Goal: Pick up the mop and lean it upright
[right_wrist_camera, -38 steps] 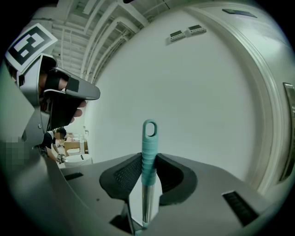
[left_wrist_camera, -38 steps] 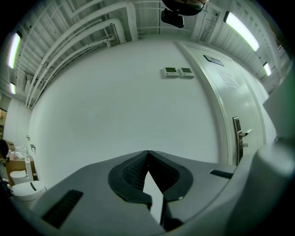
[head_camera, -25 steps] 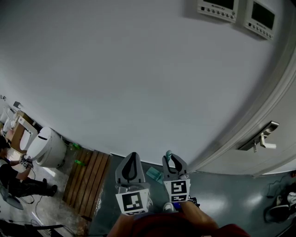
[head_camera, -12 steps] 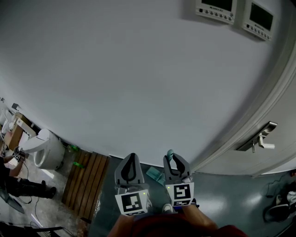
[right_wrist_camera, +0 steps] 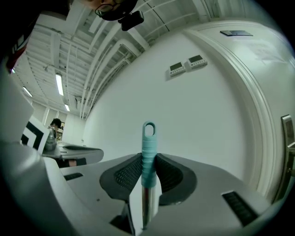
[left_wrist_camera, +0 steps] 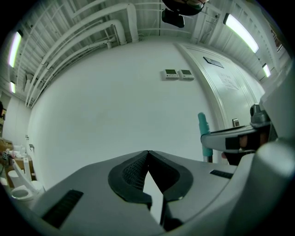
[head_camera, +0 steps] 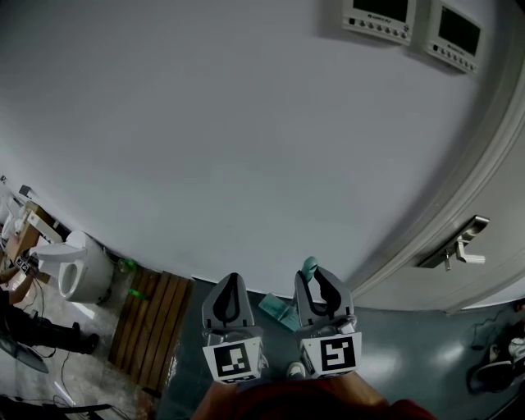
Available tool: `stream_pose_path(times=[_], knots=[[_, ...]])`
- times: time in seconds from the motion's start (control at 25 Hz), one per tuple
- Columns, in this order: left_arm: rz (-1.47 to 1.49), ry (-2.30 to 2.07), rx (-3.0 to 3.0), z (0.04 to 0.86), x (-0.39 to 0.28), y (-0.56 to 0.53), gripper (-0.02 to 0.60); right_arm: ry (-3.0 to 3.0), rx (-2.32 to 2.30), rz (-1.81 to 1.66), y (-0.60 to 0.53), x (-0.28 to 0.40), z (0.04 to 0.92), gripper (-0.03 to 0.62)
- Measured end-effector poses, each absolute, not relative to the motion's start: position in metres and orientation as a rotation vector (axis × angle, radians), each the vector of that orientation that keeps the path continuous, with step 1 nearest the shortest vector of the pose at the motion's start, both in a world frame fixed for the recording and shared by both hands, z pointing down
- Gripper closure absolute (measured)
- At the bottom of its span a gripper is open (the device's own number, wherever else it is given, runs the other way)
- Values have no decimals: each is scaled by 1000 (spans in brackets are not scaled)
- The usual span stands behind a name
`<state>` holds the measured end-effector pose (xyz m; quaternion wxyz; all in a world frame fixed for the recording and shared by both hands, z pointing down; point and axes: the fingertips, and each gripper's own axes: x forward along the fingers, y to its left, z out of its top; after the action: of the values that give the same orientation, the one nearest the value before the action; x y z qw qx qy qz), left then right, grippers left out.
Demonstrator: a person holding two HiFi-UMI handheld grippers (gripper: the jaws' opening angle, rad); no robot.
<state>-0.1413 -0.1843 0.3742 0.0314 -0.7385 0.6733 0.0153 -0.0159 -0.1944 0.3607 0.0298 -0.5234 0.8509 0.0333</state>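
Both our grippers are facing the far white wall (head_camera: 205, 123): the right gripper (right_wrist_camera: 148, 159) is clamping the teal mop handle (right_wrist_camera: 148, 140); the left gripper (left_wrist_camera: 147, 153) is sitting closed, empty.

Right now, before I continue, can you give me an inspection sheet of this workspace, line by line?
Surface: grey floor; a wooden slat board lies on it at the left.
Job's things: mop handle upright, teal grip with a hang loop on top; a teal flat part low by the wall, perhaps the mop head.
Clutter: green bottles; white toilet-like fixture.
Grippers: right gripper shut on the mop handle; left gripper shut, nothing in it.
Cables: thin cables on the floor, far left.
Surroundings: white wall, two wall panels, door with a door handle.
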Motion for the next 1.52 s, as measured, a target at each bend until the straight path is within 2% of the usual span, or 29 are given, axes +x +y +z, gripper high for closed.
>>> stream_pose_path(times=[0.28, 1.52], knots=[[71, 2062, -2286, 368, -136, -183, 568, 2591, -1590, 156, -186, -7, 328, 488], [83, 2030, -2288, 356, -126, -174, 568, 2591, -1591, 104, -179, 3, 329, 488]])
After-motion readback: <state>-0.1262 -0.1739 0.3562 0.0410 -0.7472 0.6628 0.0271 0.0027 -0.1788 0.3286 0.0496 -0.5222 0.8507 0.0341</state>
